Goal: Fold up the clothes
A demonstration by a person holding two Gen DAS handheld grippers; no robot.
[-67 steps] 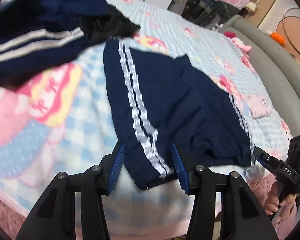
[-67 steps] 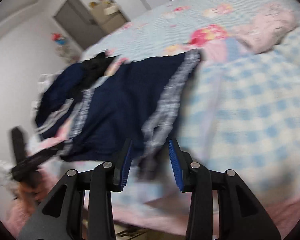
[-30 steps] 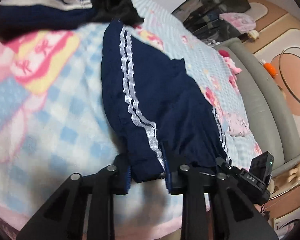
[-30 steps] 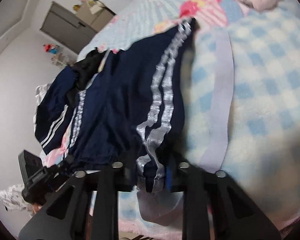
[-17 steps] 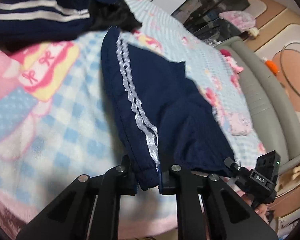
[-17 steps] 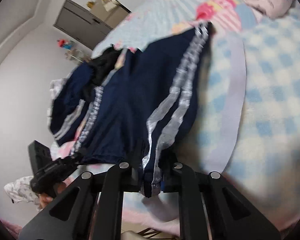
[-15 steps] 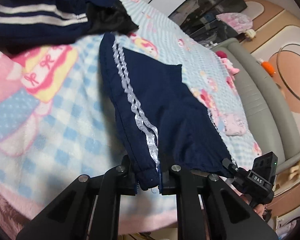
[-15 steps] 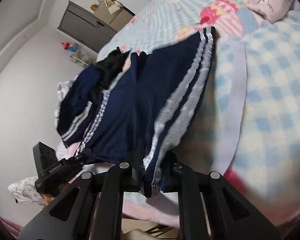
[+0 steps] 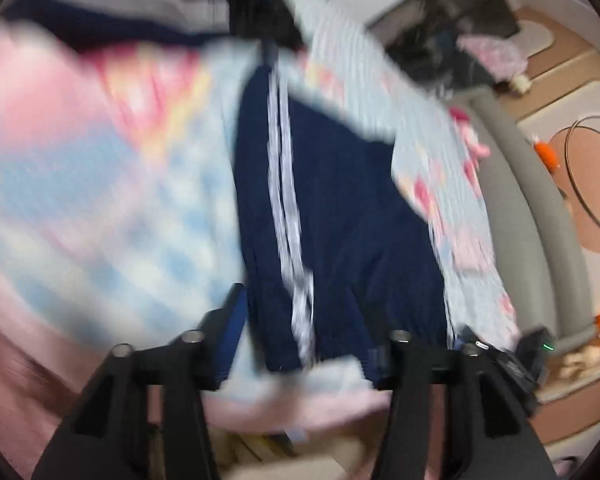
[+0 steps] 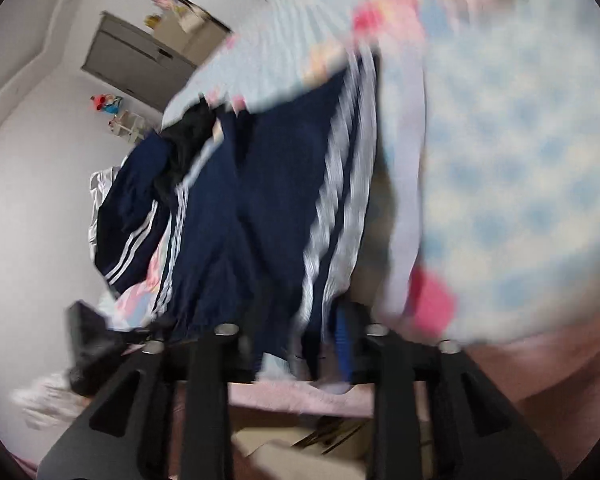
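On checkered blanket (image 9: 112,216), navy track pants (image 9: 340,208) w/ white side stripes lie flat, hem toward cameras. Left gripper (image 9: 304,344) jaws wide apart around one hem corner; right gripper (image 10: 300,344) jaws also apart, straddling other striped corner. More navy striped clothing (image 10: 132,208) piled beyond

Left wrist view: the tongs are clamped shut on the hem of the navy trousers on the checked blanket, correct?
No. The left tongs are open, the hem of the navy trousers lying loose between them on the checked blanket; the left wrist view shows it.
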